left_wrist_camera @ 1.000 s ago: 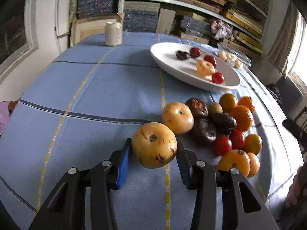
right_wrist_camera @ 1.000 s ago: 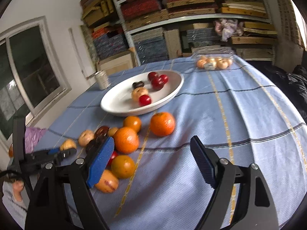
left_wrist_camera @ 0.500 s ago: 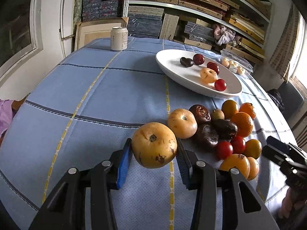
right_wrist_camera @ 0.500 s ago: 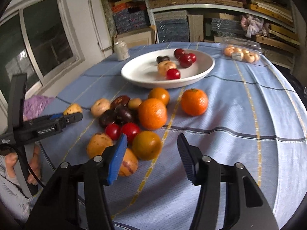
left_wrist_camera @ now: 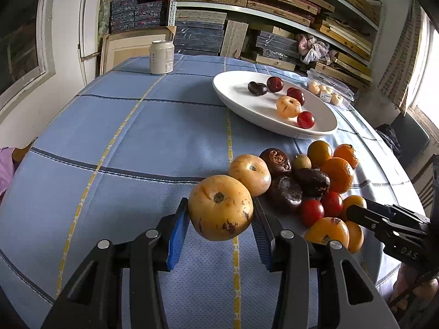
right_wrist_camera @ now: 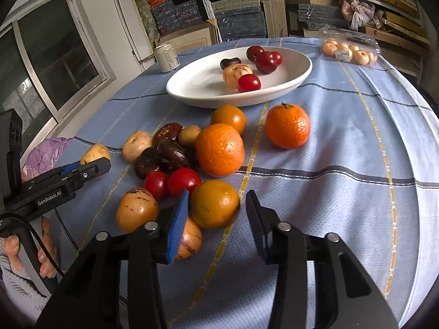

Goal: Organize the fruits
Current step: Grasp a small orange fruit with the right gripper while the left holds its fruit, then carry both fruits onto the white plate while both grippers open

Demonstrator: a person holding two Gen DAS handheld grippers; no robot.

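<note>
My left gripper (left_wrist_camera: 219, 211) is shut on a tan, speckled round fruit (left_wrist_camera: 221, 215) and holds it above the blue cloth. It shows again in the right wrist view as the left gripper (right_wrist_camera: 94, 164), at the left of the pile. My right gripper (right_wrist_camera: 216, 196) is low at the near side of the fruit pile, its jaws closing. A yellow-orange fruit (right_wrist_camera: 215, 204) sits between the blue pads; the left pad is at its side and a gap shows on the right. The white plate (right_wrist_camera: 197, 87) beyond the pile holds several red, dark and pale fruits.
The pile has oranges (right_wrist_camera: 219, 149), red tomatoes (right_wrist_camera: 183, 182), dark fruits (right_wrist_camera: 171, 152) and tan ones (right_wrist_camera: 135, 213). A single orange (right_wrist_camera: 288, 126) lies to the right. A can (left_wrist_camera: 162, 57) and a clear pack of small fruits (right_wrist_camera: 348, 52) stand at the table's far side. Shelves rise behind.
My right gripper has come down and forward to the near fruits, and its jaws have narrowed around the yellow-orange fruit. The left gripper has kept still with its tan fruit.
</note>
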